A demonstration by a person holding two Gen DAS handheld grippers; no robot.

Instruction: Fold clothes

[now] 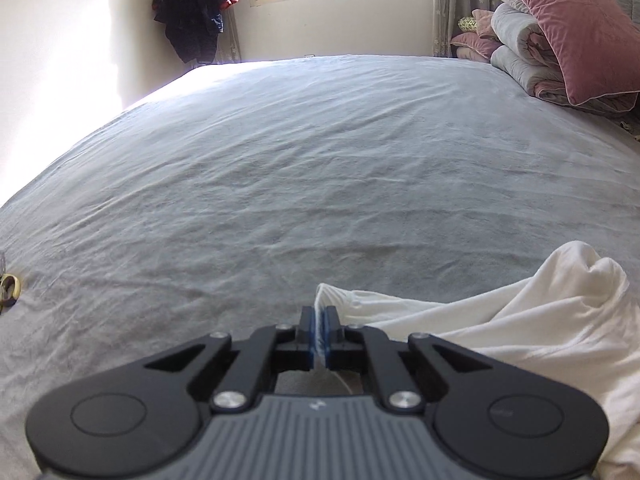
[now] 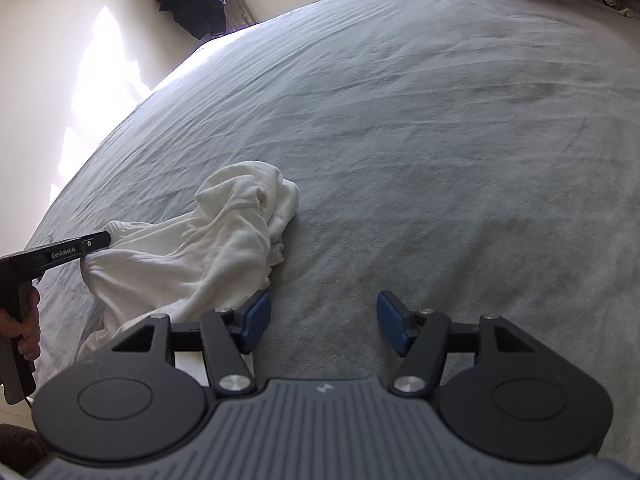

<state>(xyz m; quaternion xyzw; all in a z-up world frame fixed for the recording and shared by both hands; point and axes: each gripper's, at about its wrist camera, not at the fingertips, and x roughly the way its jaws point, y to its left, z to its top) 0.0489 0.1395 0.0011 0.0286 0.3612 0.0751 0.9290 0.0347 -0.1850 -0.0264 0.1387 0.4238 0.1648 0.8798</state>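
Observation:
A crumpled white garment (image 2: pixel 200 248) lies on the grey bed sheet (image 2: pixel 400 140) near the bed's front edge. My left gripper (image 1: pixel 319 330) is shut on an edge of the white garment (image 1: pixel 500 320), which bunches off to its right. In the right wrist view the left gripper (image 2: pixel 105 240) comes in from the left and pinches the garment's left end. My right gripper (image 2: pixel 322 320) is open and empty, low over the sheet just right of the garment; its left blue pad (image 2: pixel 256 316) is next to the cloth.
Folded quilts and a pink pillow (image 1: pixel 568 32) are stacked at the far right of the bed. Dark clothes (image 1: pixel 196 8) hang in the far corner by the window. A small gold-rimmed object (image 1: pixel 10 288) lies at the bed's left edge.

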